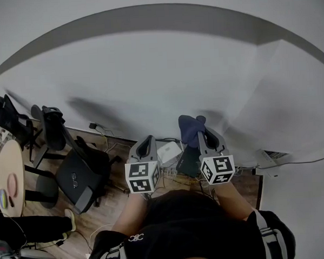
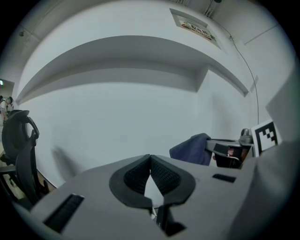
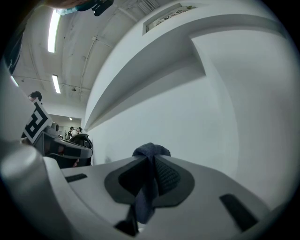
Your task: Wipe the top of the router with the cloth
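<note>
Pinching the blue cloth [image 3: 150,152] tight, the right gripper [image 3: 151,163] holds it ready for wiping. The left gripper [image 2: 150,163] is closed on nothing. The white router [image 1: 168,151], I think, sits at the floor's [image 1: 250,185] edge by the wall [image 1: 148,73].

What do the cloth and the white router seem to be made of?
Cloth: soft woven or knitted fabric, dark blue, matte; it bunches and hangs in limp folds. Router: probably hard plastic, smooth white casing with rounded corners; too small to be sure.

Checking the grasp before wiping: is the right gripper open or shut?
Shut: the right gripper pinches the dark blue cloth, which bunches above its jaws.
</note>
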The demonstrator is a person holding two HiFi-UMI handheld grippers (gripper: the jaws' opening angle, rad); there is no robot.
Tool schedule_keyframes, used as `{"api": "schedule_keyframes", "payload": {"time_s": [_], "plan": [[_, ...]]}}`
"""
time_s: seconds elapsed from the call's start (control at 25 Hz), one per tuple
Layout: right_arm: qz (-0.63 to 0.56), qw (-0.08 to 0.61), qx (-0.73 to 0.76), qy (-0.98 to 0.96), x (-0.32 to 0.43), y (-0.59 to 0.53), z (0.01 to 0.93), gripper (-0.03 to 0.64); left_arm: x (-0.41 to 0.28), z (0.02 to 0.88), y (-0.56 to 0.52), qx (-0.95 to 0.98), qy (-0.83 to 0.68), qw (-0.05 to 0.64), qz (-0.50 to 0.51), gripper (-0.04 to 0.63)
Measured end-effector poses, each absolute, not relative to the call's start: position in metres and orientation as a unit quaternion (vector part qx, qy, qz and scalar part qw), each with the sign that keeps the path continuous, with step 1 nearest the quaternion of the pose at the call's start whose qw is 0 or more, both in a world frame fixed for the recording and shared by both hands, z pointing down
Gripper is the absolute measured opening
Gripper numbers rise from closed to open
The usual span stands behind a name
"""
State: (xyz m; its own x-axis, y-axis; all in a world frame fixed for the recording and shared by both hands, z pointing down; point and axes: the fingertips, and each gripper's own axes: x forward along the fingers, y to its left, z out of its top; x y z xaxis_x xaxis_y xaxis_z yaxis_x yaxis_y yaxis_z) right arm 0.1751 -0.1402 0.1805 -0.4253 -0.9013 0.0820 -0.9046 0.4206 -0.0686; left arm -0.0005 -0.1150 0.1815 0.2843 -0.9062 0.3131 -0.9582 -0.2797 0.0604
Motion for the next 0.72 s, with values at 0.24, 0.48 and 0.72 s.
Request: {"api": "schedule_keyframes", "payload": {"time_s": [0.24, 0.48, 0.72], "plan": [[0.065, 0.036, 0.534, -0.842, 0.166, -0.136, 0.194, 0.021, 0.0, 0.189, -0.111, 0.798, -0.578, 0.129, 0.111, 0.003], [0.079, 0.064, 0.543, -0.833, 0.168, -0.127, 0.211, 0.022, -0.001, 0.209, -0.108, 0.805, -0.56, 0.158, 0.113, 0.003], [0.1, 0.111, 0.584, -0.798, 0.198, -0.097, 0.233, 0.021, 0.039, 0.251, -0.099, 0.84, -0.483, 0.211, 0.13, 0.003]]}}
